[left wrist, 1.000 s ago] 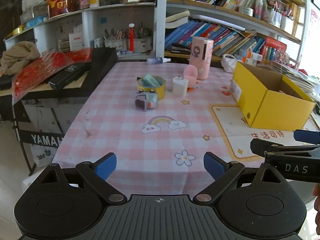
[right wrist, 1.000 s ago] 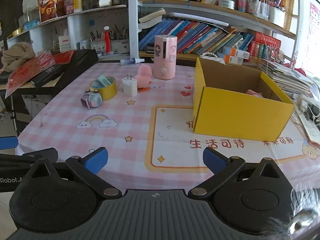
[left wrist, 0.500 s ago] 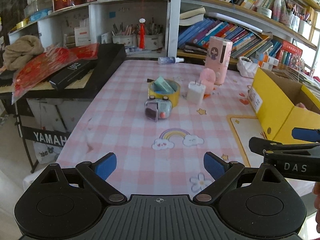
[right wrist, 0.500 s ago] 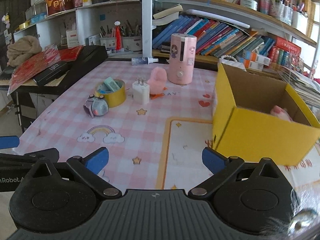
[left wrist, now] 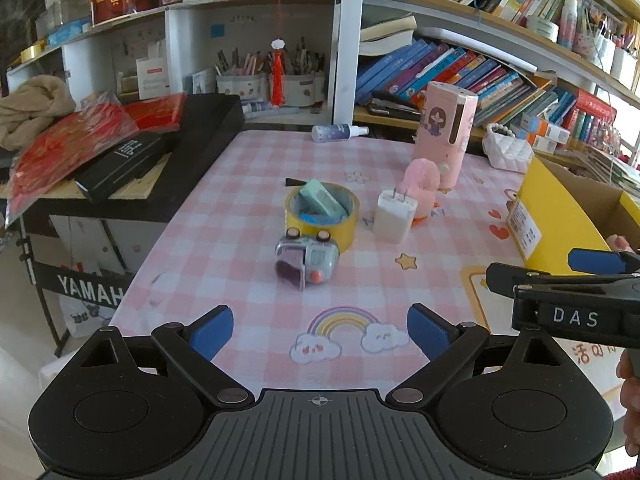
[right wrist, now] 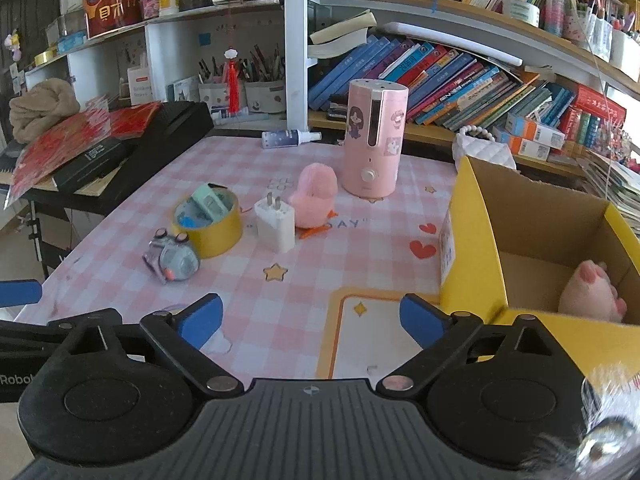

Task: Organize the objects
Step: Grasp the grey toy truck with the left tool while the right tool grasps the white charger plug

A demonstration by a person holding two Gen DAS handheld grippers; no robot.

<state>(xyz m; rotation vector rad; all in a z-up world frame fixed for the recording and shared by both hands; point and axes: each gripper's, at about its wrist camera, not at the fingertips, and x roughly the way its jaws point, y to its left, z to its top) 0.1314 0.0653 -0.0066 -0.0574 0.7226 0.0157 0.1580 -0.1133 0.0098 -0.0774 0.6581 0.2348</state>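
The left black two-finger gripper with blue pads (left wrist: 319, 330) is held level, its jaws spread wide with nothing between them. The right black two-finger gripper with blue pads (right wrist: 310, 318) is just to its right, also level, jaws equally wide and empty.

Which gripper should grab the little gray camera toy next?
Probably left. The camera toy sits straight ahead of the open left gripper, while it lies off to the left of the right gripper.
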